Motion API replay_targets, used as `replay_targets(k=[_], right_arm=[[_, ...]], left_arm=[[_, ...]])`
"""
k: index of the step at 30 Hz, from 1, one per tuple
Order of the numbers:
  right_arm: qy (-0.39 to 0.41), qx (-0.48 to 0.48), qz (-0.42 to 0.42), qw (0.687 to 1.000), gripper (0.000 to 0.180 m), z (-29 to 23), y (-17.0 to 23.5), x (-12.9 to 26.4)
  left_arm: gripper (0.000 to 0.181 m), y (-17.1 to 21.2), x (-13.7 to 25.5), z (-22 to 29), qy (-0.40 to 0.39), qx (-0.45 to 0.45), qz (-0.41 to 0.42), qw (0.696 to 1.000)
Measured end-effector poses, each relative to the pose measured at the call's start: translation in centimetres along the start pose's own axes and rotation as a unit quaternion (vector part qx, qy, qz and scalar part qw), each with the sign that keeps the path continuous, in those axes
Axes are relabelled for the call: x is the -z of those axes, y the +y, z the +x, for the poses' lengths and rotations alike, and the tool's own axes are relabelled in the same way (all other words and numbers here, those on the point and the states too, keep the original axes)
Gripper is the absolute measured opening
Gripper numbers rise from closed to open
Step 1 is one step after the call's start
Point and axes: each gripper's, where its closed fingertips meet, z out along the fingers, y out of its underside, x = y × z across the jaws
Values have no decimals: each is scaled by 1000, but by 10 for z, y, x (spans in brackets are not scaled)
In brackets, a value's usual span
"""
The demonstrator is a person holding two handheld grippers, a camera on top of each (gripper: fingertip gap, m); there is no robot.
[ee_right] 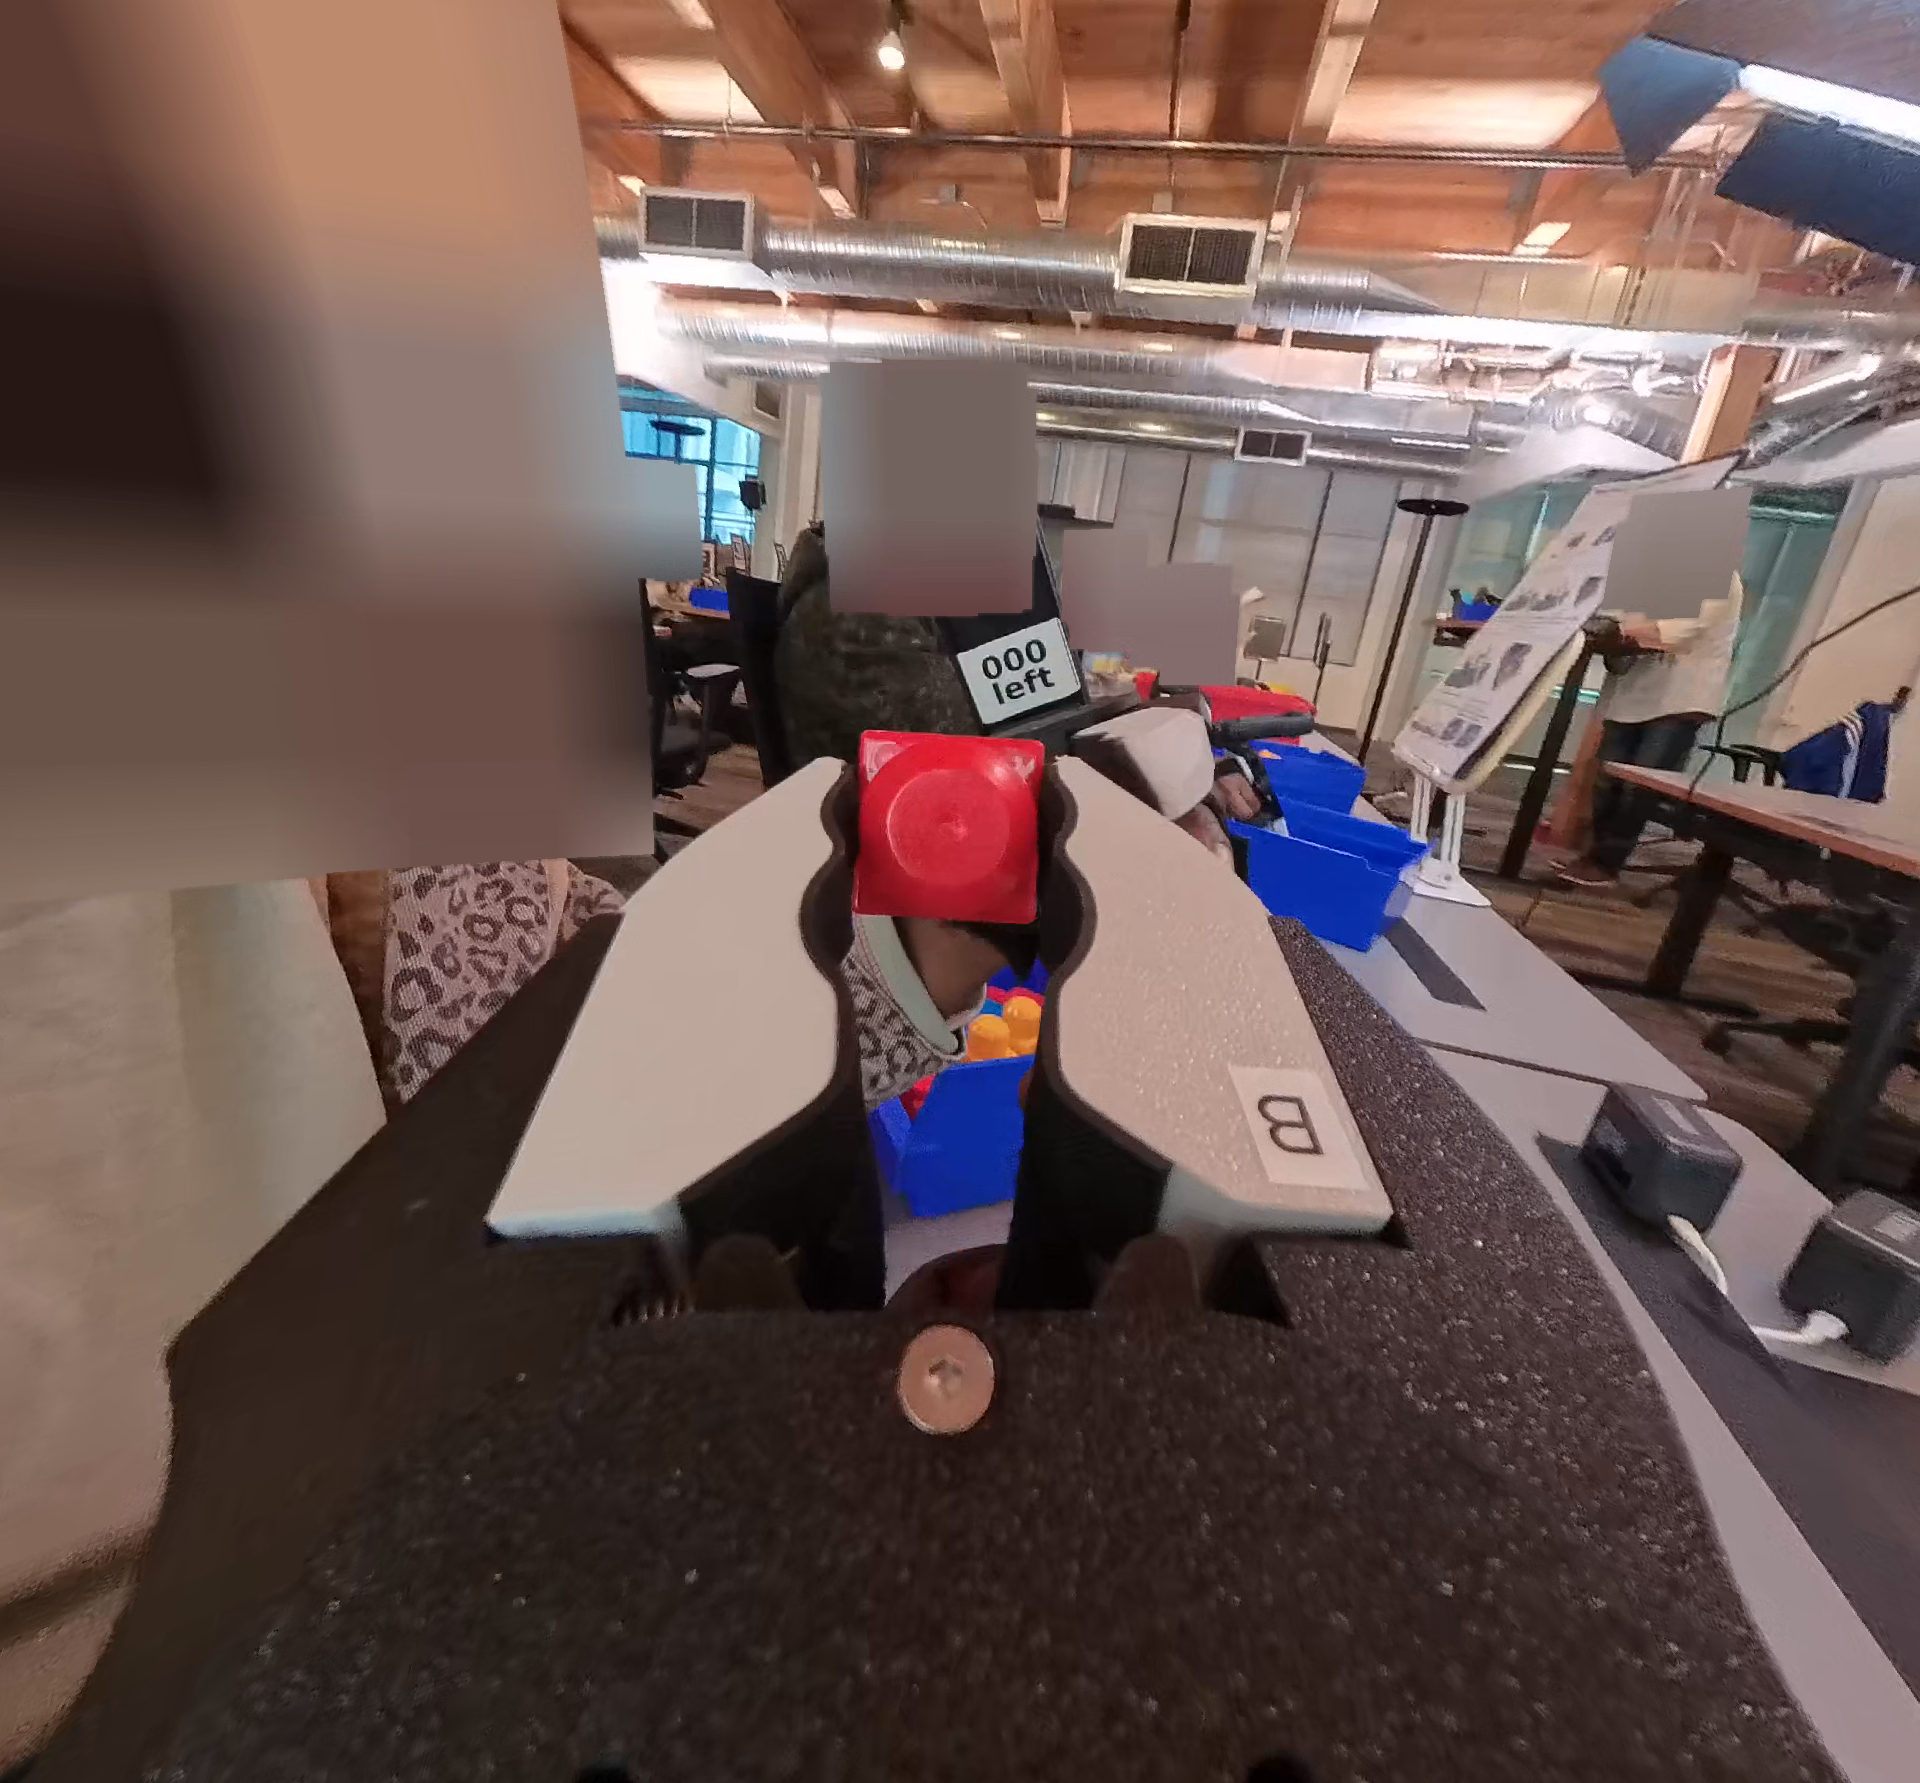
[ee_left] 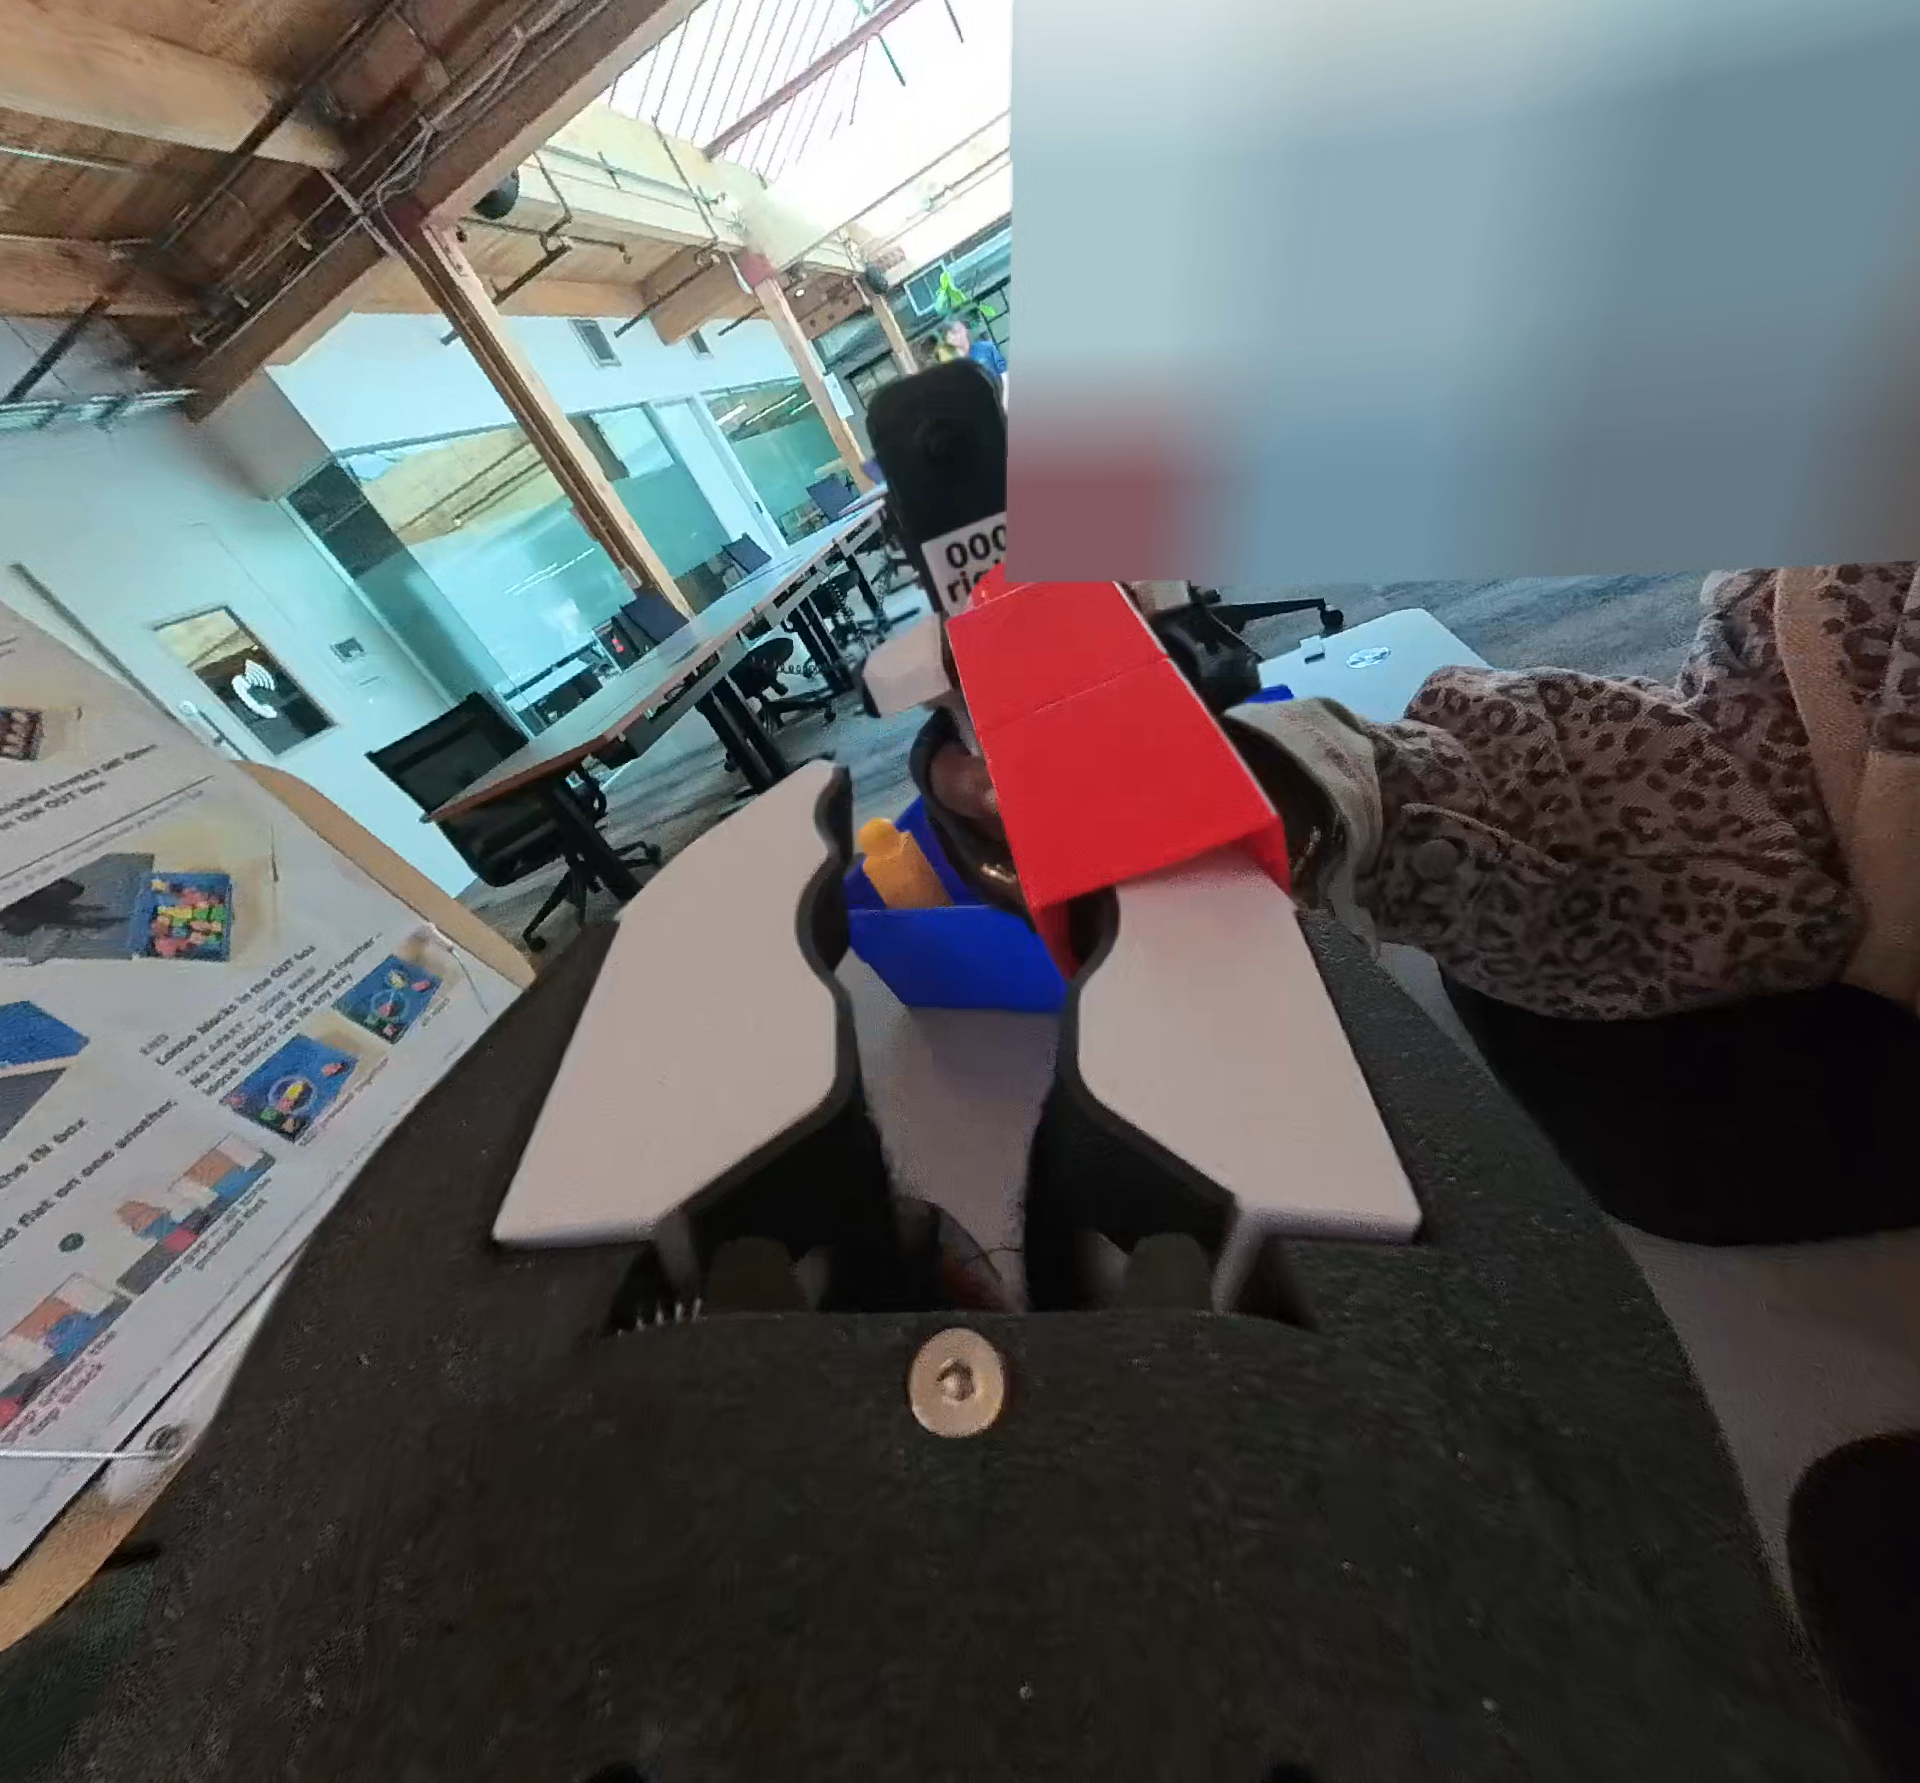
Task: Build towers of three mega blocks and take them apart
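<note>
A red tower of stacked mega blocks (ee_left: 1112, 777) is held in the air, its length pointing at the left wrist camera. My right gripper (ee_right: 948, 824) is shut on its far end, and in the right wrist view I see the top block's round stud (ee_right: 951, 829) facing me. That gripper also shows in the left wrist view (ee_left: 914, 673) behind the tower. My left gripper (ee_left: 987, 876) is open, and the tower's near end sits at its right fingertip (ee_left: 1226, 912). Whether they touch I cannot tell. Below lies a blue bin (ee_left: 956, 964) with an orange block (ee_left: 904, 866) in it.
The blue bin (ee_right: 951, 1151) holds several coloured blocks on a grey table (ee_right: 1507, 1006). More blue bins (ee_right: 1330, 866) stand farther along. An instruction poster (ee_left: 208, 1006) stands at the left. A leopard-print sleeve (ee_left: 1610, 819) is at the right. Power adapters (ee_right: 1662, 1162) lie on the table. Only a small space, under 4 cm, lies between the two pairs of fingers.
</note>
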Motion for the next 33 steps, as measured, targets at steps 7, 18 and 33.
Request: replay_targets(k=[7, 18, 33], right_arm=[[98, 62, -49, 992, 33, 13, -13, 35], [94, 134, -118, 979, 33, -2, -7, 27], [114, 174, -118, 971, 33, -9, -22, 28]], left_arm=[[57, 16, 40, -7, -30, 32, -60, 997], [43, 30, -24, 12, -4, -39, -166, 985], [38, 16, -38, 15, 5, -52, -113, 992]])
